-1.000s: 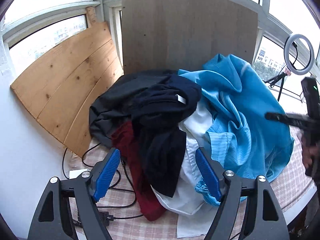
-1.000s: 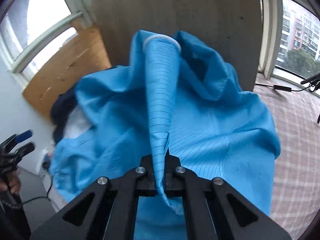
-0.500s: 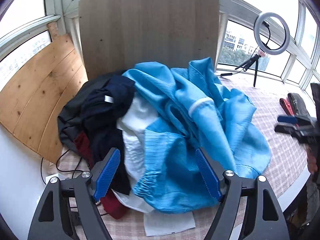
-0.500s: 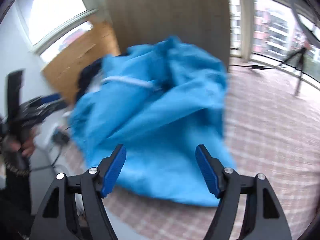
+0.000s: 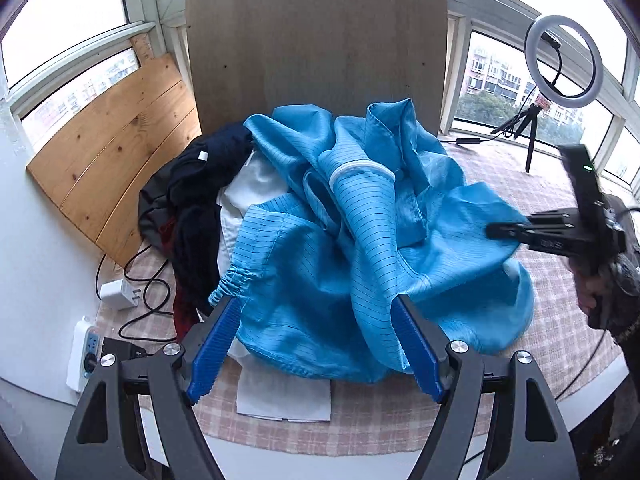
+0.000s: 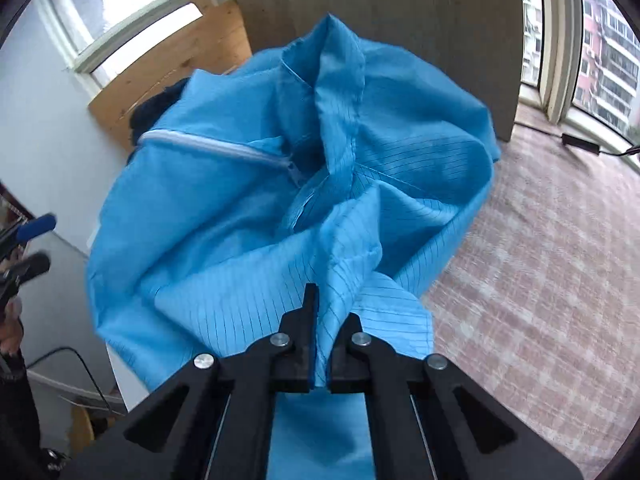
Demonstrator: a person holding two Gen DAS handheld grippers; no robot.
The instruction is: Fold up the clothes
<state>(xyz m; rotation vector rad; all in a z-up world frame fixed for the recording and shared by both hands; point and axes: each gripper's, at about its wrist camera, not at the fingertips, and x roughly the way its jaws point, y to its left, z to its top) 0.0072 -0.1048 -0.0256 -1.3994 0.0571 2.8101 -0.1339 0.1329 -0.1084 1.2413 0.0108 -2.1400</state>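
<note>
A crumpled blue striped garment (image 5: pixel 360 248) with a white zip lies on the checked table, spilling over a pile of dark navy, white and dark red clothes (image 5: pixel 196 216). My left gripper (image 5: pixel 316 344) hovers open above its near edge, with nothing between the blue pads. In the right wrist view my right gripper (image 6: pixel 322 344) is shut on a fold of the blue garment (image 6: pixel 280 184), which bunches upward from the jaws. In the left wrist view the right gripper (image 5: pixel 504 232) shows at the right, gripping the cloth's edge.
A grey board (image 5: pixel 316 44) and a pine board (image 5: pixel 116 160) lean against the windows behind the pile. A charger, cables and a power strip (image 5: pixel 84 352) lie at the left. A ring light on a tripod (image 5: pixel 564 56) stands at the back right. A white paper (image 5: pixel 284 396) lies under the garment's front.
The right gripper let go of the blue garment, opened wide, then shut on another fold nearer its edge. The left gripper moved right, so the blue garment now fills its view.
</note>
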